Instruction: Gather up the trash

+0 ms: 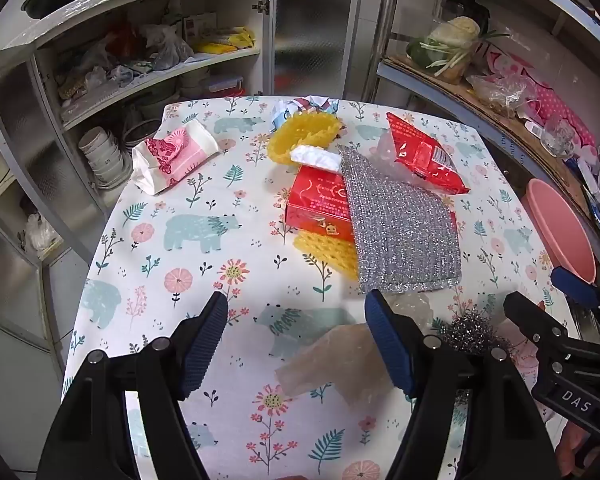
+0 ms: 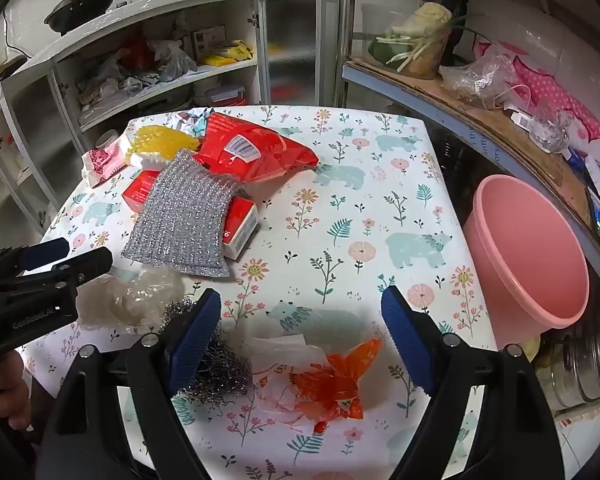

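Observation:
Trash lies scattered on a floral tablecloth (image 1: pixel 188 248). My left gripper (image 1: pixel 296 312) is open and empty above a translucent plastic scrap (image 1: pixel 340 360). My right gripper (image 2: pixel 302 310) is open and empty above a crumpled orange-and-white wrapper (image 2: pixel 332 384). A steel wool ball (image 2: pixel 216 368) lies beside its left finger. Further off lie a silver mesh cloth (image 1: pixel 400 232), a red box (image 1: pixel 320 204), a red bag (image 1: pixel 424 156), yellow foam nets (image 1: pixel 300 136) and a pink tissue pack (image 1: pixel 176 156). A pink bucket (image 2: pixel 540 256) stands off the table's right edge.
An open cupboard (image 1: pixel 148 60) with bowls and bags stands behind the table on the left. A cluttered shelf (image 2: pixel 480 100) with vegetables and bags runs along the right. Crumpled clear plastic (image 2: pixel 140 296) lies near the left gripper (image 2: pixel 66 256) in the right wrist view.

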The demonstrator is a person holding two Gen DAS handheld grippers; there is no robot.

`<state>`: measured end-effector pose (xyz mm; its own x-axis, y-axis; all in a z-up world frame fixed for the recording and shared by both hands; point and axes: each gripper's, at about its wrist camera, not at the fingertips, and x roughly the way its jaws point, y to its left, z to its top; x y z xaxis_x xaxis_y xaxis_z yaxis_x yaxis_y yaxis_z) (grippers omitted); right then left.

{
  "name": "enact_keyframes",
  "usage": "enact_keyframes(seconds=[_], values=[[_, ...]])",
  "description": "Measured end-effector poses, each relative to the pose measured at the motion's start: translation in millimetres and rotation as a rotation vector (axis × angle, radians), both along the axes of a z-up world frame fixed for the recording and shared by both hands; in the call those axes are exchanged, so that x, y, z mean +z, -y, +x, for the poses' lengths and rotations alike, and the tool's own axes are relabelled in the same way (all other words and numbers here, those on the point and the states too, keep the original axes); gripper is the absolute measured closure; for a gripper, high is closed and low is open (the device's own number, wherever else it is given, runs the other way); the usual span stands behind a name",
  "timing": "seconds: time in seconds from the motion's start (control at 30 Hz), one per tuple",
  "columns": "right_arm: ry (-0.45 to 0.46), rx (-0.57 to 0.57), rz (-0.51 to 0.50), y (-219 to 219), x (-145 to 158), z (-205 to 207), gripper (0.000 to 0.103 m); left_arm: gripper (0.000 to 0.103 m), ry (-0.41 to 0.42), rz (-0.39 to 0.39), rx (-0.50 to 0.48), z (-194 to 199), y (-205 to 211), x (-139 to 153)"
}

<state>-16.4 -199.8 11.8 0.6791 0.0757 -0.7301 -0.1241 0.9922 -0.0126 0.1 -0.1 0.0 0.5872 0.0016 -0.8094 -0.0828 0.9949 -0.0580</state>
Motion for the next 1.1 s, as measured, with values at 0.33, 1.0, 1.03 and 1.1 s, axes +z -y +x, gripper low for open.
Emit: enact_keyframes(seconds=[0.33,1.0,1.03,1.1], values=[[0.110,-0.069,-0.113,-4.9,13.9,-2.2,0.020,0.033,0.079,0.061,0.032,-2.4,1.2,17.9],[0.141,-0.022,-0.085,-23.2,23.4,-5.6,0.020,0.033,0.092,0.082,0.046,-9.1,-2.6,20.4],[0.142,-0.022,-0.084,-23.1,23.5,-5.9,0.020,0.033,0.094,0.083,0.046,-9.6,-2.5,20.9],[0.144,-0.019,-0.082,-23.3,23.7,-6.7,0.020,0.033,0.096,0.084,0.048,-9.6,-2.2,21.8]])
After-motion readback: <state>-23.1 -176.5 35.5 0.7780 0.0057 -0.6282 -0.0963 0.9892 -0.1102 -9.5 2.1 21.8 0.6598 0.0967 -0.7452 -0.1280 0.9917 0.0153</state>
